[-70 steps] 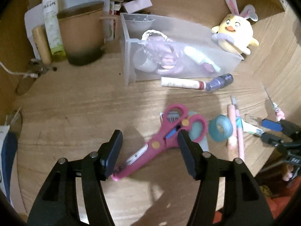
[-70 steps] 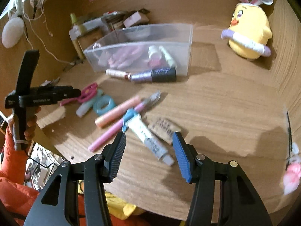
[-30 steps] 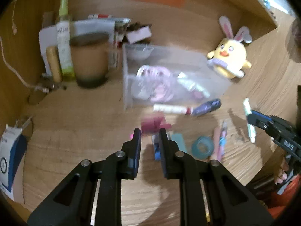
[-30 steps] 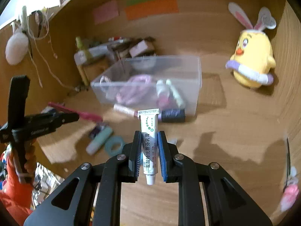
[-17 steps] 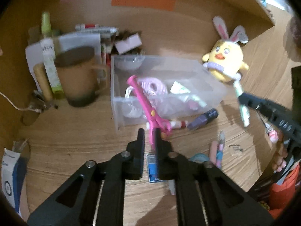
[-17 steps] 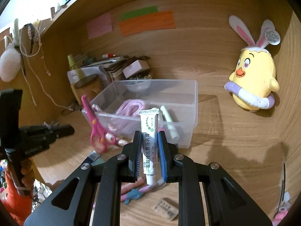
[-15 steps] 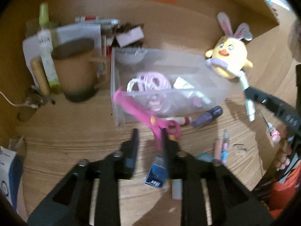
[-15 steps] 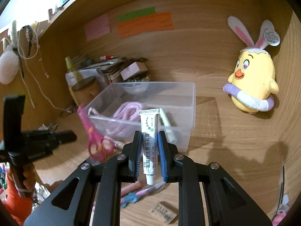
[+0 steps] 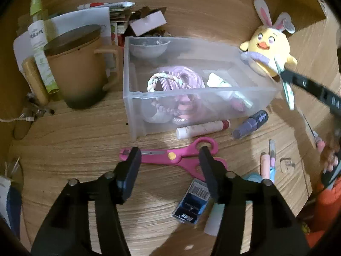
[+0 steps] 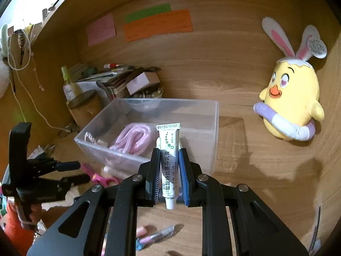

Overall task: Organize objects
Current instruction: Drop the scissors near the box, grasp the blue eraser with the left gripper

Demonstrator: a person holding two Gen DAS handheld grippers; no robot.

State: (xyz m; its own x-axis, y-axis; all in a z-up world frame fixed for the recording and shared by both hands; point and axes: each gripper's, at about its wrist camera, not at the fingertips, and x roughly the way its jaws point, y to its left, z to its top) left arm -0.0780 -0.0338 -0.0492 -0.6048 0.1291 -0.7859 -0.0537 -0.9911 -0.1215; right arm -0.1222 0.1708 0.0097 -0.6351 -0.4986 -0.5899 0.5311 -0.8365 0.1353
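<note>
Now, going from my left to my right:
Mug (image 9: pixel 78 68): I see it far ahead and to the left of my left jaws, standing upright beside the bin.
Left gripper (image 9: pixel 170 166): my jaws are opening; nothing is pressed between the pads.
Pink scissors (image 9: pixel 170 155): they lie flat on the wooden desk (image 9: pixel 74 138) just past my left fingertips, blade tip by the left pad, handle loops by the right one, spanning the gap but not gripped.
Clear bin (image 9: pixel 136 106): it stands straight ahead of the left jaws, beyond the scissors, with a pink cord coil (image 9: pixel 183 79) inside.
White tube with a red cap (image 9: pixel 202 128): it rests between the scissors and the bin's front wall.
Purple bottle (image 9: pixel 251 125): it lies ahead and to the right of the left jaws, near the bin's corner.
Dark packet with a barcode (image 9: pixel 189 204): it sits under my left gripper's right finger.
Right gripper (image 10: pixel 169 170): my jaws are clamped together on a white ointment tube (image 10: pixel 169 149), crimped end up and cap down, with the bin directly beyond it.
Yellow plush chick (image 10: pixel 292 102): I see it far ahead and to the right of the right jaws, against the wall.
</note>
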